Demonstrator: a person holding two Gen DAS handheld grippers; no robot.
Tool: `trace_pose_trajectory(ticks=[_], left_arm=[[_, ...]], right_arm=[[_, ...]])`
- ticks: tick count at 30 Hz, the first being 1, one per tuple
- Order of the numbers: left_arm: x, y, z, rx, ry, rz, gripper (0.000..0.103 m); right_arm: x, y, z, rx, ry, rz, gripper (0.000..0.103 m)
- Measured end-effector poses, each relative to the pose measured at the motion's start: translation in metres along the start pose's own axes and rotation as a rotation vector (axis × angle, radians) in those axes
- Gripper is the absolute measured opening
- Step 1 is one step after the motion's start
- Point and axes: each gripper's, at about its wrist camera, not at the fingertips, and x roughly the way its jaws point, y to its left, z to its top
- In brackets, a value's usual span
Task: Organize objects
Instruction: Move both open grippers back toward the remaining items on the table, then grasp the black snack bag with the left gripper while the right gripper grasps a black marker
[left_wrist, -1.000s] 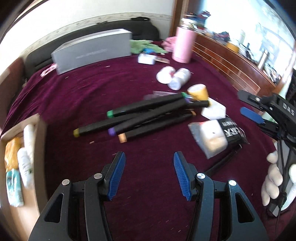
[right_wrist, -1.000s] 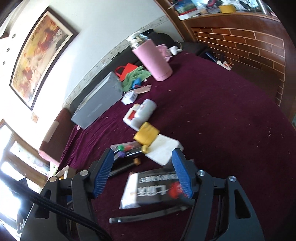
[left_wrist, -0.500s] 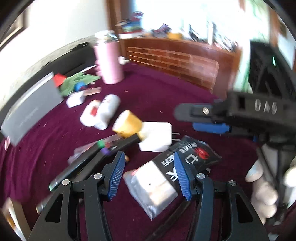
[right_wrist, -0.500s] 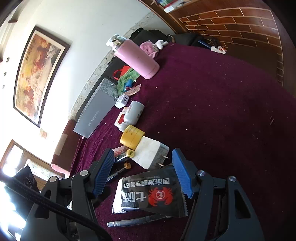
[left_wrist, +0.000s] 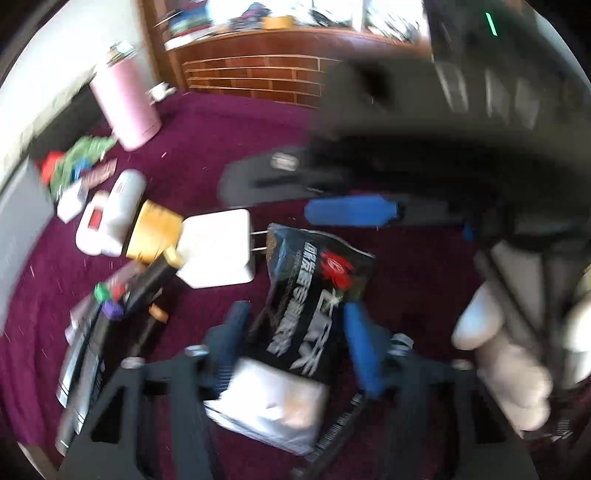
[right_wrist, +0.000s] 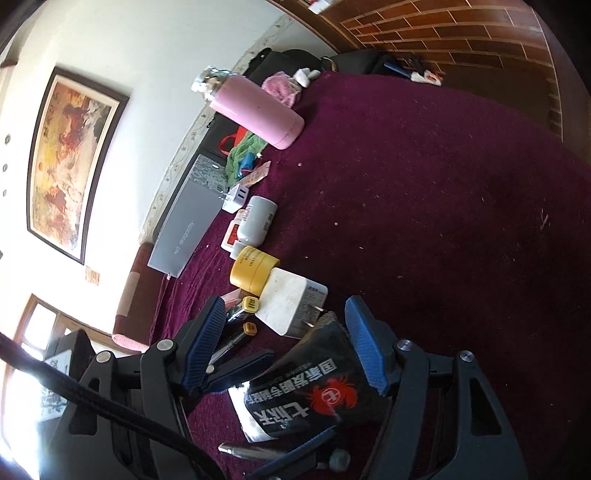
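Jaws of the left gripper (left_wrist: 295, 339) have just been closing around the black printed snack packet (left_wrist: 314, 295) beside the white plug adapter (left_wrist: 216, 251); contact cannot be told. Right gripper (right_wrist: 288, 339) is held released.

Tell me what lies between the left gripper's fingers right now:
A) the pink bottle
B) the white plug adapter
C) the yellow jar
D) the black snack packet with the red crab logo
D: in the left wrist view the left gripper has the black snack packet between its blue fingers, its jaws having just been closing.
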Motion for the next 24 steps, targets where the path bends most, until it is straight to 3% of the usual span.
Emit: trace_pose_trajectory(ticks=[2, 4, 10, 15, 20, 22, 24], left_arm=[[-0.01, 0.013, -0.003, -0.09, -0.017, -0.047, 0.02], [-0.018, 0.02, -0.01, -0.134, -0.032, -0.041, 0.013], [-0.05, 0.029, -0.049, -0.23, -0.086, -0.002, 0.012], [-0.069, 0.041, -0.099, -0.337, -0.074, 0.038, 0.012], [-0.071, 0.046, -0.107, -0.37, -0.078, 0.033, 0.02], [-0.062, 0.038, -0.106, -0.337, -0.055, 0.079, 0.036], [-0.047, 0.026, -0.105, -0.301, -0.039, 0.141, 0.04]], right_arm=[[0.0, -0.002, 0.001, 0.008, -0.002, -0.005, 0.068], [0.001, -0.001, 0.0, 0.004, -0.001, -0.012, 0.068], [0.006, 0.002, -0.002, -0.029, 0.015, -0.047, 0.069], [0.012, 0.003, -0.005, -0.047, 0.027, -0.083, 0.069], [0.014, 0.009, -0.009, -0.088, 0.023, -0.117, 0.07], [0.014, 0.01, -0.01, -0.097, 0.021, -0.123, 0.07], [0.015, 0.011, -0.01, -0.106, 0.018, -0.131, 0.07]])
